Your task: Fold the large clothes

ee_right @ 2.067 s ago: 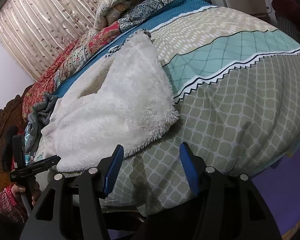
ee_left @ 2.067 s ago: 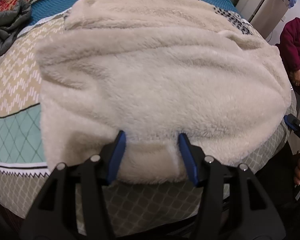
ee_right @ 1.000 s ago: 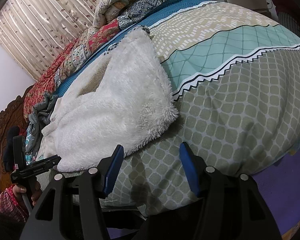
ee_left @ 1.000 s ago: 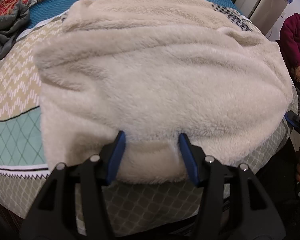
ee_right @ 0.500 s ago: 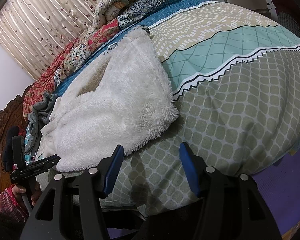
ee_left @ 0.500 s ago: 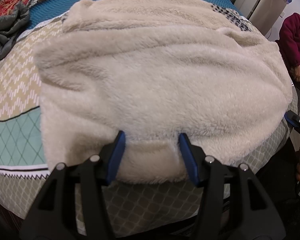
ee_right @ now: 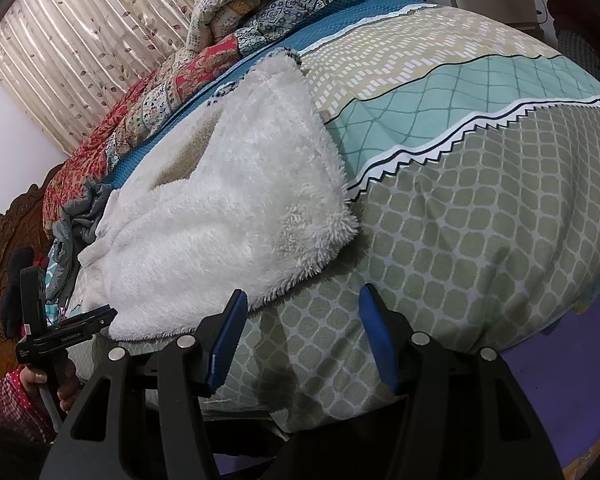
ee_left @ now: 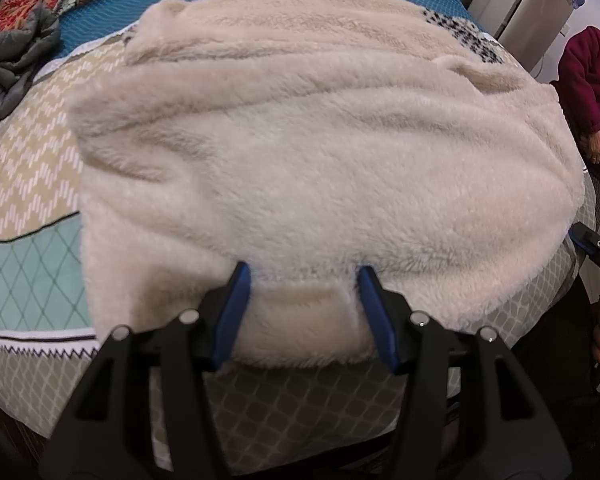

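A large cream fleece garment (ee_left: 320,152) lies folded over on the patterned bedspread (ee_left: 24,184). My left gripper (ee_left: 304,280) is open, its blue fingers (ee_left: 236,304) standing to either side of the garment's near edge, apart from it. In the right wrist view the same garment (ee_right: 228,208) lies to the left on the bedspread (ee_right: 480,208). My right gripper (ee_right: 300,300) is open and empty above the bed's near edge, just right of the garment's fluffy corner. The left gripper also shows in the right wrist view (ee_right: 68,332) at far left.
Piled quilts and pillows (ee_right: 260,24) lie at the head of the bed before a curtain (ee_right: 80,40). A grey cloth (ee_left: 8,68) lies at the far left. A person in maroon (ee_left: 592,92) stands beside a white appliance (ee_left: 516,4). A carved wooden headboard (ee_right: 4,240) is left.
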Tool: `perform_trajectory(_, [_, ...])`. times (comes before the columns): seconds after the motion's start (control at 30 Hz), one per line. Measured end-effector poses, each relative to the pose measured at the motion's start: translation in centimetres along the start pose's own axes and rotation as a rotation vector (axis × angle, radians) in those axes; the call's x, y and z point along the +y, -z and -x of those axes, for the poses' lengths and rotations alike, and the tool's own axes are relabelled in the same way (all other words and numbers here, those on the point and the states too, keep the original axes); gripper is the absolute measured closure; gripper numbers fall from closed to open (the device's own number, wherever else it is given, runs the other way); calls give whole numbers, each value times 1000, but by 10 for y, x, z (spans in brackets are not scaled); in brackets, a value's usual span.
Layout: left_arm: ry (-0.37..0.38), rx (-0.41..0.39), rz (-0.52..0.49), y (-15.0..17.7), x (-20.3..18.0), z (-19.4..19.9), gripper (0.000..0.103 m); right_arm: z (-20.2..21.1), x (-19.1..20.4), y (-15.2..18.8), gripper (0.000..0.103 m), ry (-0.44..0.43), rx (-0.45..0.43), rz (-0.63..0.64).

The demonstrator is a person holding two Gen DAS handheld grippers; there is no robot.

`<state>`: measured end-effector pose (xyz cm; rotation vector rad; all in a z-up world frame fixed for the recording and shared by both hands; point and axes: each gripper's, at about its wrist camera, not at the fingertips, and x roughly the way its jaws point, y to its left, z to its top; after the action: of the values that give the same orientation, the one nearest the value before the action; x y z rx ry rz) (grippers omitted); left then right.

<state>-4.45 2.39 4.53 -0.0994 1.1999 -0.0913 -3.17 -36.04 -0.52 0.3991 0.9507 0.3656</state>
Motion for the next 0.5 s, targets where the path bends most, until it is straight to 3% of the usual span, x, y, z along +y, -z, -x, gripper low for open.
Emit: perform_trajectory(0.5, [2, 1, -2, 0, 1, 0, 49, 0, 1, 0, 54, -1, 0, -1])
